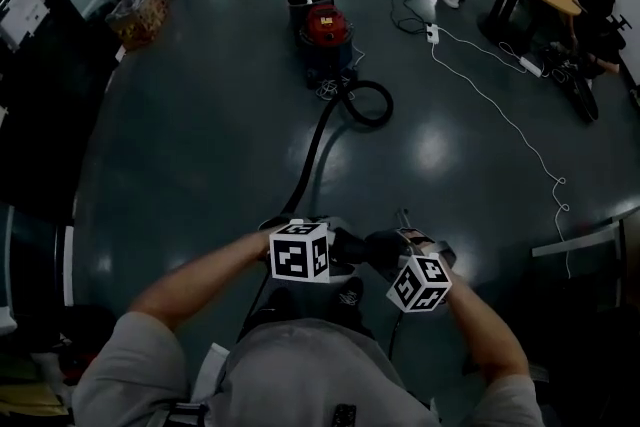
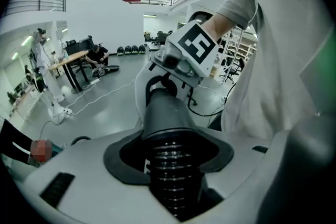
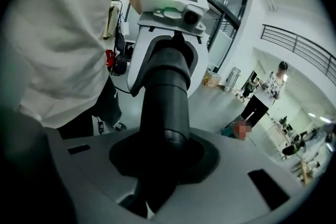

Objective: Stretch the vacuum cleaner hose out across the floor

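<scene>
No word, brand or number can be read anywhere: the cubes on the left gripper point(image 1: 296, 225) and the right gripper point(image 1: 396, 239) carry only black-and-white square markers, and any print on the red vacuum cleaner point(image 1: 325, 25) seems too small to read.

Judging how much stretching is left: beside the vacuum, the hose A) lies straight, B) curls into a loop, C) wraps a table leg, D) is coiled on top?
B: the hose forms one loop beside the vacuum, then runs on straight.
</scene>
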`<state>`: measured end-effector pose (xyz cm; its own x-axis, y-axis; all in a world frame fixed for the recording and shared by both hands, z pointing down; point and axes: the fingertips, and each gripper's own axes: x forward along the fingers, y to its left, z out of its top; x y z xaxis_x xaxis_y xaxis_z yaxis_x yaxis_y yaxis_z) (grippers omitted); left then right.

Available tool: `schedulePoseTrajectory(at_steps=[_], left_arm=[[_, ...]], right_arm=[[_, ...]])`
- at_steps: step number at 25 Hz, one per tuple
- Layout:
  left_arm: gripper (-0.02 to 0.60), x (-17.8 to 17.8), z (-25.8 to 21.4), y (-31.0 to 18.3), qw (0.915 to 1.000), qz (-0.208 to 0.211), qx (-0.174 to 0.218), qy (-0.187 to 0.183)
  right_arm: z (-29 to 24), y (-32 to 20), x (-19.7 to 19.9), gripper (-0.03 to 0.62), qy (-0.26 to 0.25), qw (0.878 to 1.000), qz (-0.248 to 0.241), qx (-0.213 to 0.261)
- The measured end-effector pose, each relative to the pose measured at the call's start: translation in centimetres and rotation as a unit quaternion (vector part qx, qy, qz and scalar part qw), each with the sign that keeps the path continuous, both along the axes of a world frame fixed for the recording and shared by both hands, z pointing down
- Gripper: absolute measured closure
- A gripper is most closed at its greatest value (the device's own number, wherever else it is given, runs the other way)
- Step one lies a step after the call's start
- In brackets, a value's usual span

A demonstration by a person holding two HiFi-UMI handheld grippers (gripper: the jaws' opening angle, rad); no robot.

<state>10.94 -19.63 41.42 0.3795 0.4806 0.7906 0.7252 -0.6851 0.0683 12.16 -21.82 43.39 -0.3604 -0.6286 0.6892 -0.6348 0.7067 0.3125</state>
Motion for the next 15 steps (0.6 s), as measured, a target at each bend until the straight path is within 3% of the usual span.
schedulePoseTrajectory(at_steps=[3, 6, 9, 12, 15], left_arm=[[0.351, -0.1, -0.6, -1.3, 0.9981, -0.017, 0.034, 0.049], [0.321, -1.5, -1.0, -2.4, 0.9954, -0.035, 0.036, 0.081], [0.279, -3.1, -1.8, -3.6, 0.9928, -0.027, 0.041, 0.110], [0.245, -5.1, -3.0, -4.5, 0.9894, -0.024, 0.042, 0.137], [0.242, -7.2, -4.7, -6.0, 0.9821, -0.058, 0.025, 0.178]], right_arm=[[-0.1, 0.0, -0.7, 0.500, -0.031, 0.998, 0.054, -0.021], [-0.1, 0.3, -2.5, 0.500, -0.067, 0.991, 0.108, -0.051], [-0.5, 0.0, -4.5, 0.500, -0.095, 0.981, 0.162, -0.058], [-0.8, 0.2, -6.6, 0.500, -0.112, 0.965, 0.230, -0.058], [-0.5, 0.9, -8.2, 0.500, -0.133, 0.940, 0.311, -0.043]])
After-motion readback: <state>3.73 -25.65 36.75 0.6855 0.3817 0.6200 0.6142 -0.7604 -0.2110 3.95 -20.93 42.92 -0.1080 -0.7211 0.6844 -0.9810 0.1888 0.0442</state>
